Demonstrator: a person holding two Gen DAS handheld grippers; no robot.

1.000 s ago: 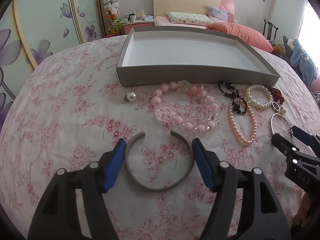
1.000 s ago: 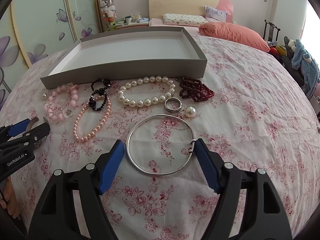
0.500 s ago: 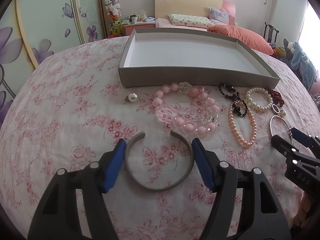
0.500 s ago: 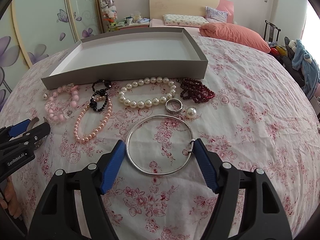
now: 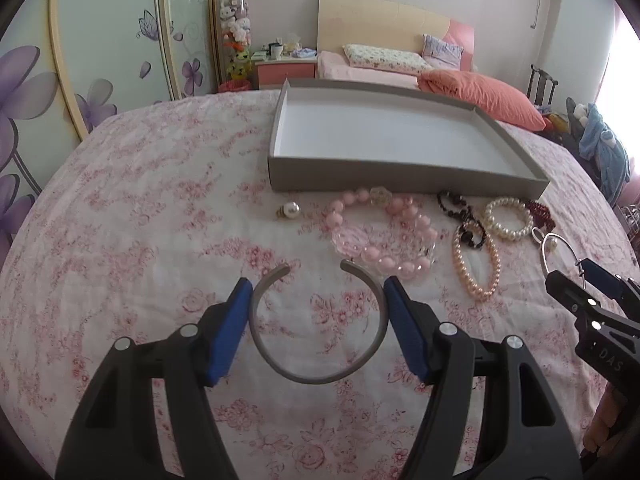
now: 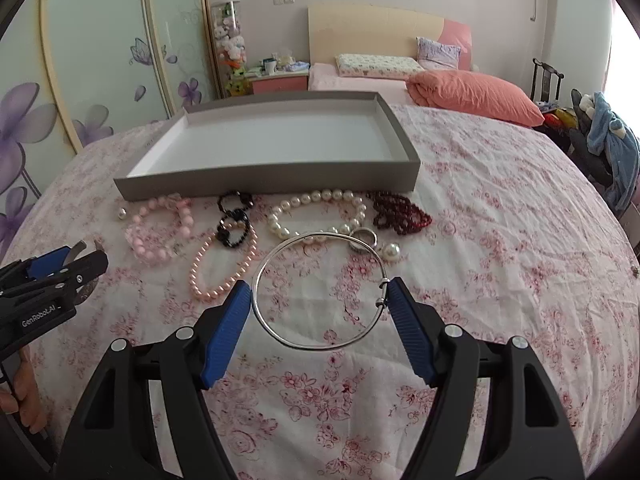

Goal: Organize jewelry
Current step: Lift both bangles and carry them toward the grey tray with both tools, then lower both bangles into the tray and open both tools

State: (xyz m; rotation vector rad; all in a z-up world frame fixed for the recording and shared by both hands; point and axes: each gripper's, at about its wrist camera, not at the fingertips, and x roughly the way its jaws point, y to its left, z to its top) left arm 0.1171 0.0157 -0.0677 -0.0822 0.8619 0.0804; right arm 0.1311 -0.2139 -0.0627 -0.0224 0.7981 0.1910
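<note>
My left gripper is shut on a grey open cuff bangle, its blue pads pressing both sides, lifted a little above the floral bedspread. My right gripper is shut on a thin silver bangle, held slightly above the cloth. An empty grey tray sits just beyond. In front of it lie a pink bead bracelet, black beads, a pink pearl strand, a white pearl bracelet, dark red beads, a ring and loose pearls.
The right gripper shows at the right edge of the left wrist view; the left gripper shows at the left edge of the right wrist view. Pillows and a headboard lie beyond the tray.
Both grippers have risen a little and carry their bangles off the cloth; the view has tilted up slightly. The other jewelry has not moved.
</note>
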